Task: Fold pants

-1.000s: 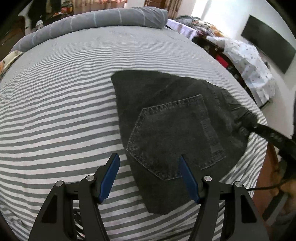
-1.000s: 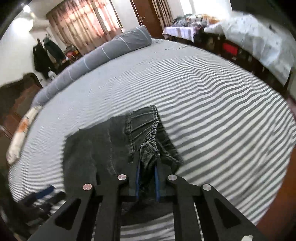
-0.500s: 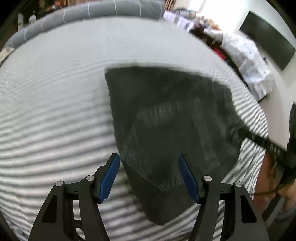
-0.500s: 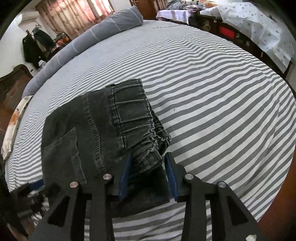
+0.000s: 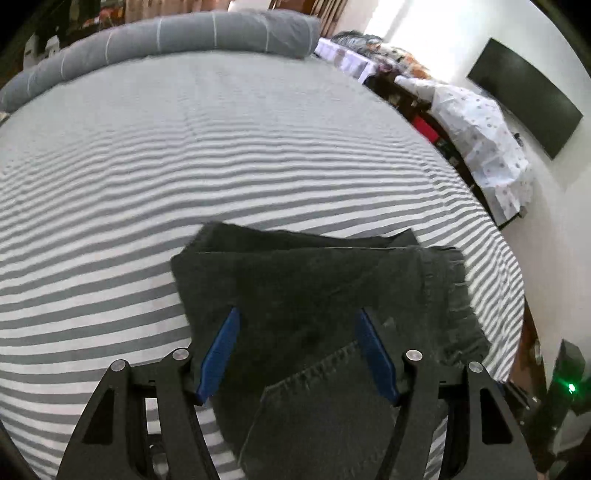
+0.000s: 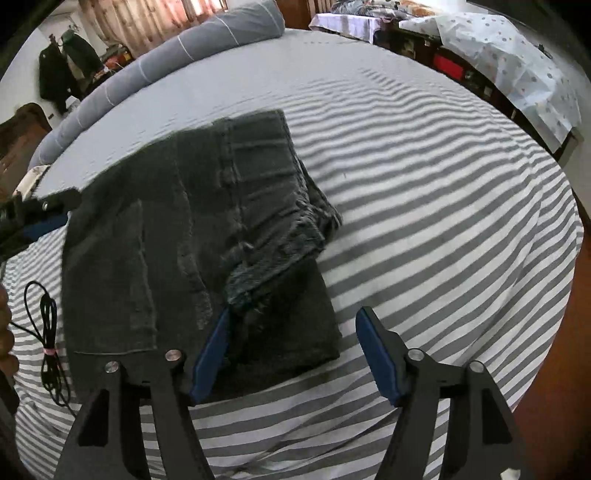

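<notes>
Dark grey denim pants (image 5: 325,295) (image 6: 192,236) lie folded on the striped bed, a back pocket facing up. In the left wrist view my left gripper (image 5: 297,352) hangs open just above the fold, denim showing between its blue pads without contact. In the right wrist view my right gripper (image 6: 293,354) is open and its jaws are still opening. The gathered waistband (image 6: 273,236) lies released in front of it, and the pads do not press on the cloth. The left gripper's tip (image 6: 40,218) shows at the pants' far left edge.
The grey-and-white striped bedsheet (image 5: 184,155) (image 6: 443,229) spreads on all sides. A grey bolster (image 5: 177,33) lies along the far edge. A black cable (image 6: 50,332) rests on the sheet at the left. Cloth-covered furniture (image 5: 484,136) and a dark wall screen (image 5: 524,96) stand beyond the right edge.
My right gripper let go of the gathered waistband and its jaws spread wide; the waistband now lies on the folded pants. My left gripper slid over the pants, still open.
</notes>
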The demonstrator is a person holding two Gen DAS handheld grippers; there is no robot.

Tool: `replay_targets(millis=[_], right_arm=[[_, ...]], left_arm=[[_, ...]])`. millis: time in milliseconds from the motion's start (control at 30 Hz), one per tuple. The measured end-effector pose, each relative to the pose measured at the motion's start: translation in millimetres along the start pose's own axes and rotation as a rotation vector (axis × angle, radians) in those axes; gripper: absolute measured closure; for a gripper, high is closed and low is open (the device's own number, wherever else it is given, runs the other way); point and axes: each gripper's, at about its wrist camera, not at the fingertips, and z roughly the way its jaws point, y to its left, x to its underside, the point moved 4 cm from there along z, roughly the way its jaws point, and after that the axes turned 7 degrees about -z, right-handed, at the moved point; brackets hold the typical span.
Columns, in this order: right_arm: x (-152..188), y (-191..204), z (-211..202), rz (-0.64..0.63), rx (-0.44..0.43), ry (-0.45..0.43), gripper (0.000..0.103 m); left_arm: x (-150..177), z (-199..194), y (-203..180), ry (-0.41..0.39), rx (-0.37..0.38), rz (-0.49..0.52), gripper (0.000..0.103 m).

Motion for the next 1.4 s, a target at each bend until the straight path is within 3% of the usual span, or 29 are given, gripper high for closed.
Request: replay_targets(millis=[233,500,733,1100,1300,1400], right_arm=[[1.1,-7.3,5.6,0.021,-0.040,0.012,0.035],[-1.1,-8.9,10.1,0.029,-0.059,0.021,0.034],[-0.7,-15.1,13.7,0.039,-0.071,0.025,0.033],[-0.9,-16.9,15.3,0.036,-0.071,0.027,0.033],[-0.7,-16.3,16.3,0.036,-0.075,0.030,0.033],[-1.2,-16.0,16.3,0.038,-0.088,0.031,0.033]], left_arm=[[-8.2,34.0,5.3,0.086,-0.022,0.009,0.043],[-2.2,22.2,3.8,0.058,-0.063,0.056,0.043],[47.1,-23.8,-4.5,0.020,-0.052,0.100,0.043],[132.0,-40.7,-8.5,0.064,-0.062,0.155,0.043],[143.3,-41.1,-6.6,0.058,-0.093,0.189,0.043],[134.5,-51.0,-1.4,0.067,-0.046,0.140,0.043]])
